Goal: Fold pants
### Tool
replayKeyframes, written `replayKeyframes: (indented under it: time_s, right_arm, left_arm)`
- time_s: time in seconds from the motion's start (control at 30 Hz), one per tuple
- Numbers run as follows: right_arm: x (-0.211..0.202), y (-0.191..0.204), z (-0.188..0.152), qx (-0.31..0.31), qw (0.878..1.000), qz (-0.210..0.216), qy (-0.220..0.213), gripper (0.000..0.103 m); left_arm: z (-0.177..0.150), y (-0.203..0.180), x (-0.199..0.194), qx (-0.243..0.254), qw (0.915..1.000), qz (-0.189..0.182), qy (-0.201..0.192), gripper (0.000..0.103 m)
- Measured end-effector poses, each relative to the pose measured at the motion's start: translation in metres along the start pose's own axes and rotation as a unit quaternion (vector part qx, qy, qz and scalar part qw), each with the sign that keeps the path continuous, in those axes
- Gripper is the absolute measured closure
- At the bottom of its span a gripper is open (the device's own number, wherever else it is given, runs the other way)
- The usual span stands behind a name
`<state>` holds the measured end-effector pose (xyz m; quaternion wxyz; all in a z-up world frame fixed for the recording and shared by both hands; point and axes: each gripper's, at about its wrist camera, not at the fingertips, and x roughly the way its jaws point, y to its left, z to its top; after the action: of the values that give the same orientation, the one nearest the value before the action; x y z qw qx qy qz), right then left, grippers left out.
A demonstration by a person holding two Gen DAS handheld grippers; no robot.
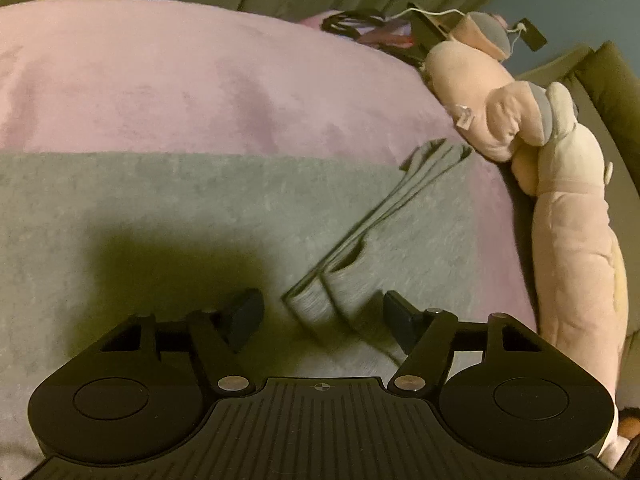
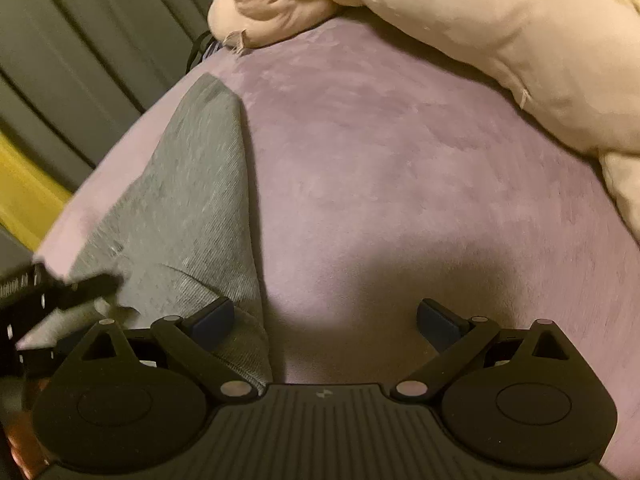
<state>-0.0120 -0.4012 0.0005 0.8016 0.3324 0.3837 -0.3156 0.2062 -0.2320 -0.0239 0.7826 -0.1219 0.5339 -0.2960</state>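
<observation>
Left wrist view: the pink blanket covers the whole working surface and serves as the landmark; the grey pants lie flat on its near half, a folded leg end running toward the blanket's far right edge; a long pale pink plush toy lies along the blanket's right edge; a tangle of black straps sits at the blanket's far edge, just beside the toy; the left gripper hovers low over the pants, jaws spread apart and grasping nothing, a fold of grey cloth lying between them.

Right wrist view: the pink blanket fills the frame; the grey pants lie on its left part; the plush toy borders its far right edge; the right gripper hangs over bare blanket, jaws released and empty, its left finger over the pants' edge.
</observation>
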Motion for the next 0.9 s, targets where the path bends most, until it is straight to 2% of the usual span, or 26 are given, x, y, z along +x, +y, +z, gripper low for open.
replayKeyframes:
  time_s: [0.13,0.23,0.33,0.43,0.6,0.67,0.73,0.77,0.83,0.9]
  right_arm:
    - [0.005,-0.001,0.002,0.002,1.000,-0.004,0.010,0.004]
    - [0.007,0.002,0.002,0.000,1.000,-0.007,0.013,0.004]
    - [0.007,-0.001,0.002,0.004,1.000,-0.003,0.015,0.004]
    - [0.008,-0.005,0.004,0.017,1.000,0.007,0.013,0.004]
    - [0.006,-0.013,0.005,0.041,0.999,0.017,0.015,0.004]
    - [0.007,-0.011,0.005,0.036,0.999,0.015,0.017,0.004]
    - [0.007,-0.006,0.005,0.021,0.999,0.014,0.020,0.004]
    - [0.008,-0.004,0.005,0.011,1.000,0.015,0.023,0.004]
    - [0.008,0.000,0.005,-0.003,0.999,0.017,0.028,0.004]
    - [0.010,0.005,0.006,-0.021,0.999,0.021,0.036,0.004]
  left_arm:
    - [0.003,-0.005,0.011,-0.005,0.9999,-0.001,0.016,0.075]
    - [0.001,-0.009,0.008,0.004,1.0000,0.003,0.002,0.085]
    - [-0.006,-0.013,-0.002,0.024,0.9994,0.008,-0.025,0.087]
    - [-0.008,-0.013,-0.020,0.018,0.9984,0.008,-0.053,0.087]
    - [-0.023,0.005,-0.083,-0.001,0.9933,-0.002,-0.116,0.088]
    - [-0.039,0.017,-0.112,0.004,0.9894,0.020,-0.143,0.088]
    - [-0.062,0.034,-0.141,0.013,0.9836,0.061,-0.170,0.087]
    - [-0.073,0.047,-0.154,0.002,0.9814,0.078,-0.175,0.087]
    - [-0.094,0.072,-0.172,-0.029,0.9792,0.106,-0.171,0.086]
    - [-0.112,0.093,-0.181,-0.030,0.9765,0.140,-0.161,0.081]
